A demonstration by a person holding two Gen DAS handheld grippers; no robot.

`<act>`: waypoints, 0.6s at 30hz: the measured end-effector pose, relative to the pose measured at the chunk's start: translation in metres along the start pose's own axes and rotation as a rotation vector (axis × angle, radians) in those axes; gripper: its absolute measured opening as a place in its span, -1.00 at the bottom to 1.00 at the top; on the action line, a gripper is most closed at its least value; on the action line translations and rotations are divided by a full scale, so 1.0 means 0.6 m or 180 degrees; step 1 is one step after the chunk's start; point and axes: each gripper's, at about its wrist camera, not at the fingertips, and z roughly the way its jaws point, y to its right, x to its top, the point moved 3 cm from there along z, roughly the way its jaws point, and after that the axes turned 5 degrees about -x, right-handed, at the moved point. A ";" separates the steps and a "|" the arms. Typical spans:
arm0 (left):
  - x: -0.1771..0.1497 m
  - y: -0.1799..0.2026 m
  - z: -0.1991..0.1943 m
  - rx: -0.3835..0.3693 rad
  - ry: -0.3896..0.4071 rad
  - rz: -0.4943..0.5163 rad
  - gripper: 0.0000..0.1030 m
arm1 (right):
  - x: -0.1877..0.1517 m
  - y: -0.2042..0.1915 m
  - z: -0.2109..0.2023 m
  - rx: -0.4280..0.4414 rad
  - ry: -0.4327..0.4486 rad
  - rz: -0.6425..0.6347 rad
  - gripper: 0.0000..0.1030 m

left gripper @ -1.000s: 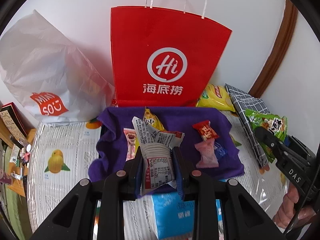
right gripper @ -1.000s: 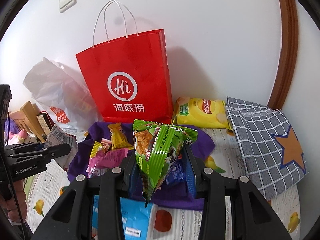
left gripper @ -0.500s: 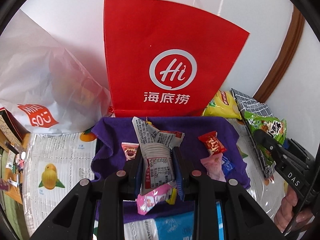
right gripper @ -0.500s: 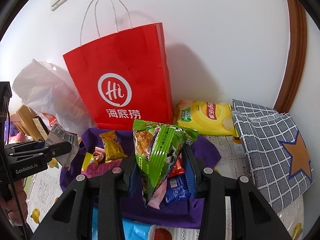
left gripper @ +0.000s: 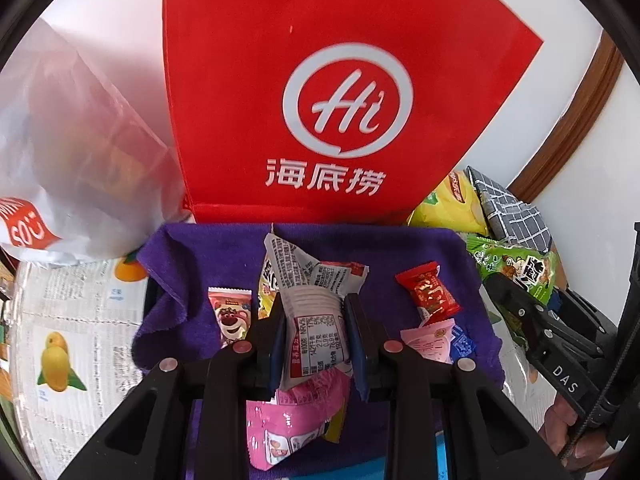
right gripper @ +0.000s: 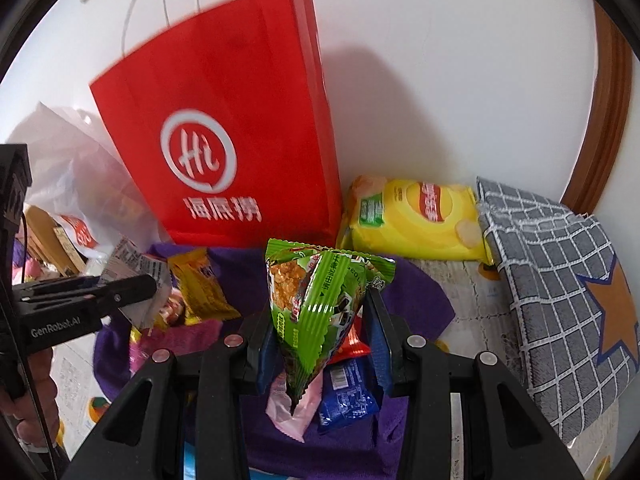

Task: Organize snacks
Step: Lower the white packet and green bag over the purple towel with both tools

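Left tongs (left gripper: pixel 316 336): clamped on white packet (left gripper: pixel 310 312), held over purple cloth (left gripper: pixel 224 248).
Right tongs (right gripper: pixel 320 340): clamped on green packet (right gripper: pixel 316 300) by its lower corner.
Red bag (right gripper: pixel 240 120): upright, just behind cloth.
Risk: both grips on slick crimped film; a packet may slip, or a knock may tip the bag.

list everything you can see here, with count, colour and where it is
paper bag: 1, red, upright against wall
plastic bag: 1, white, left of paper bag
towel: 1, purple, under loose snacks
chip bag: 1, yellow, right of paper bag
checked cloth: 1, grey, far right
loose snacks: several; red candy, pink bear packet, blue packet, yellow packet
white snack packet: 1, in left gripper
green snack packet: 1, in right gripper
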 end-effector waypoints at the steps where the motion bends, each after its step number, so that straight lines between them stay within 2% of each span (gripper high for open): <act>1: -0.001 -0.001 0.008 0.0007 -0.0045 0.0000 -0.49 | -0.001 0.000 0.006 -0.0024 -0.0029 -0.0025 -0.23; 18: -0.016 -0.007 0.058 0.0005 -0.0310 -0.0054 -0.48 | -0.026 0.005 0.077 -0.0116 -0.0371 -0.0105 -0.23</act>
